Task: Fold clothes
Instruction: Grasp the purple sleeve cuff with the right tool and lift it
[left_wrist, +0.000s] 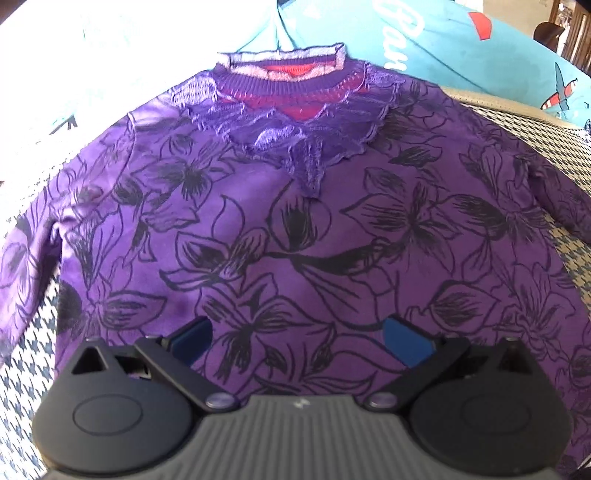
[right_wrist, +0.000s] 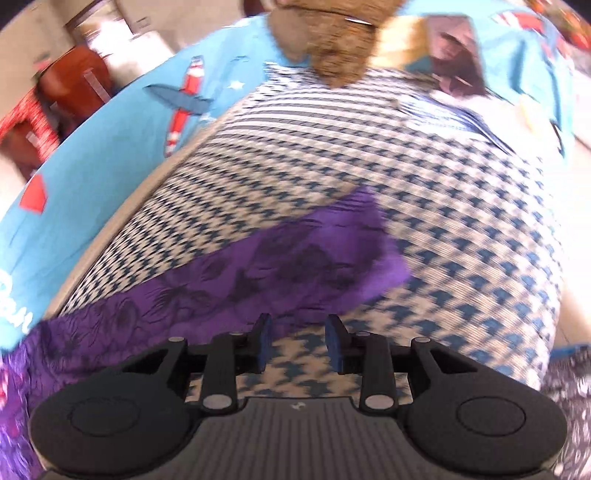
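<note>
A purple sweater (left_wrist: 295, 229) with black flower print and a lace neck panel lies flat, front up, collar (left_wrist: 284, 66) pointing away. My left gripper (left_wrist: 299, 339) hovers over its lower middle, jaws wide open, nothing between the blue pads. In the right wrist view the sweater's sleeve (right_wrist: 280, 266) stretches out to the right over the houndstooth cloth. My right gripper (right_wrist: 298, 343) sits just in front of the sleeve's lower edge, jaws partly open, empty. The picture here is blurred by motion.
The sweater rests on a blue-and-cream houndstooth cover (right_wrist: 424, 192). Beyond it lies a turquoise sheet (left_wrist: 461, 48) with plane prints. A brown plush toy (right_wrist: 332, 40) and a dark box (right_wrist: 454, 55) sit at the far edge. Red furniture (right_wrist: 70, 81) stands at far left.
</note>
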